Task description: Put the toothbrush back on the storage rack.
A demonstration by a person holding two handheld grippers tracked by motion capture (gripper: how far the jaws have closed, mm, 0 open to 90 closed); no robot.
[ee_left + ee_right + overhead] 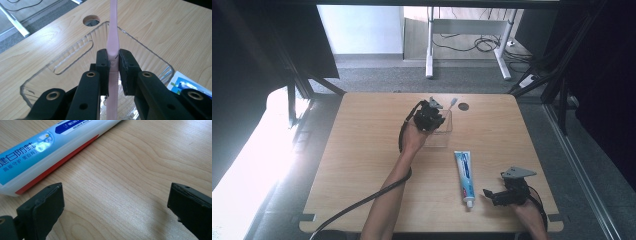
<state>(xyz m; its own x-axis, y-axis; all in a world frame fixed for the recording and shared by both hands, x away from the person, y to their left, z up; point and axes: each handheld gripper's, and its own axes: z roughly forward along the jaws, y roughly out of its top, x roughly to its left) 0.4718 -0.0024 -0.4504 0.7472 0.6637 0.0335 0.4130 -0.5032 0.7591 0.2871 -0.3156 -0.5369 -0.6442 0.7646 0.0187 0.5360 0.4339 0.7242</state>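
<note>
Pale wood grain covers the table point(362, 150), with grey carpet and a white desk frame beyond its far edge. On it, the left gripper point(113, 62) has its two black jaws pinched tight on the handle of a pink toothbrush point(112, 30), pads pressing both flat sides near where the handle widens. The brush stands nearly upright, its lower end reaching down into a clear plastic box point(150, 53) that sits at about twelve o'clock from the table's centre, just short of a round cable hole point(91, 20). In the high view the same gripper point(428, 117) hangs over that box point(447, 132), with the brush's head point(453, 101) poking out toward one o'clock.

Further out, at about five o'clock, the right gripper point(115, 205) rests low over bare wood with its jaws spread wide and nothing between them. A toothpaste tube point(50, 142) lies flat just to its ten o'clock side, apart from the pads; from above, the tube point(465, 175) runs lengthwise, cap toward the person, with the right gripper point(497, 196) beside the cap end.

My reading is that the toothbrush is partway into the box but not released, so that placement is nearly done. The toothpaste looks untouched and probably goes in next.
</note>
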